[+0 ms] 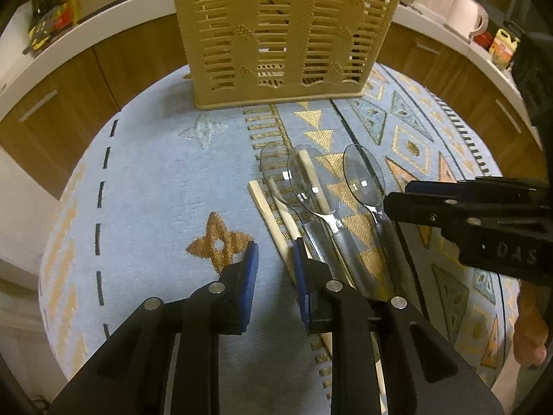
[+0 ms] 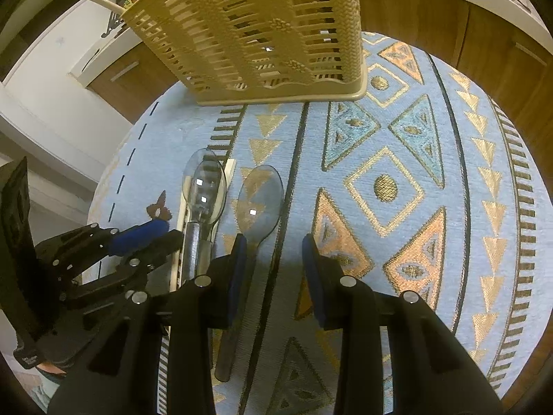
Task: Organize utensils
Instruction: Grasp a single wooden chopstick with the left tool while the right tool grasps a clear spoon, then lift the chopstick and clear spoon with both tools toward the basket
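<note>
While the slotted beige utensil basket [image 1: 280,31] stands at twelve o'clock on the patterned tablecloth [image 1: 145,180], three clear plastic spoons [image 1: 304,180] lie centrally over wooden chopsticks [image 1: 273,218]. Left gripper [image 1: 276,259] and right gripper [image 2: 274,242], both pitched downward, have jaws apart, gripping nothing.

Your left wrist view looks steeply down along its own fingers [image 1: 250,259] from close above the patterned cloth [image 1: 155,180], facing the beige slatted basket [image 1: 276,34] at the far edge, with the clear spoons [image 1: 363,176] just right of centre and the right gripper [image 1: 397,204] poking in from the right. Your right wrist view looks down just as steeply and close, facing the same basket [image 2: 255,31] from slightly further right, with the left gripper [image 2: 166,231] low on its left. Both share the basket, the spoons [image 2: 259,197], the chopsticks [image 1: 262,200] and the cloth's [image 2: 380,131] middle.
</note>
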Demonstrator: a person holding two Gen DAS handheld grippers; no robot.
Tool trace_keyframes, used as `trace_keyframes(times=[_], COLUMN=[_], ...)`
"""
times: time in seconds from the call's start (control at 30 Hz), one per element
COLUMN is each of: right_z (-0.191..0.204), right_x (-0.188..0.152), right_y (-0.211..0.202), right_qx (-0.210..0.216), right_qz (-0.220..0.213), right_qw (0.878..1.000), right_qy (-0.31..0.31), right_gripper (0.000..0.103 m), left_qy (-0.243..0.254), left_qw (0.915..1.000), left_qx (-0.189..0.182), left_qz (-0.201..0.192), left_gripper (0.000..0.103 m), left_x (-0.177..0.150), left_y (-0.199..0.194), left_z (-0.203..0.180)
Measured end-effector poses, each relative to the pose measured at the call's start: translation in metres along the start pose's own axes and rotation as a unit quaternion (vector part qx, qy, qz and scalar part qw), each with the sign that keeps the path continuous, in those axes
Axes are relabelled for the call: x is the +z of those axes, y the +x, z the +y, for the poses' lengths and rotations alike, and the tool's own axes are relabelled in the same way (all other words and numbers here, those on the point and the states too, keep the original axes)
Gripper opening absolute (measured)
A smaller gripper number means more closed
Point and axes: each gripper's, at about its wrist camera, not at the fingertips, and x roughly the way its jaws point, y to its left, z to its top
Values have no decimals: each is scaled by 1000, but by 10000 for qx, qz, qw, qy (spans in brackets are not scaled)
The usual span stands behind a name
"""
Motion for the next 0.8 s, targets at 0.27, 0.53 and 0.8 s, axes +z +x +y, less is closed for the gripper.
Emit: trace_keyframes(times=[0.27,0.53,0.8], right_z=[0,16,51], right_x=[3,5,13], right_y=[-3,12,29], right_qx=[-42,-259,-1122], right_qz=[9,145,123], right_qw=[10000,9995,9918], right_qy=[40,-105,-605], right_gripper=[30,30,30], left_qy=[150,-479,-641], left_qw=[9995,9984,9972], left_qx=[275,-224,-307], left_qz=[-60,-198,-216], left_gripper=[7,4,4], left_x=[1,-7,-8], left_y=[2,-11,-16], left_z=[-6,34,51])
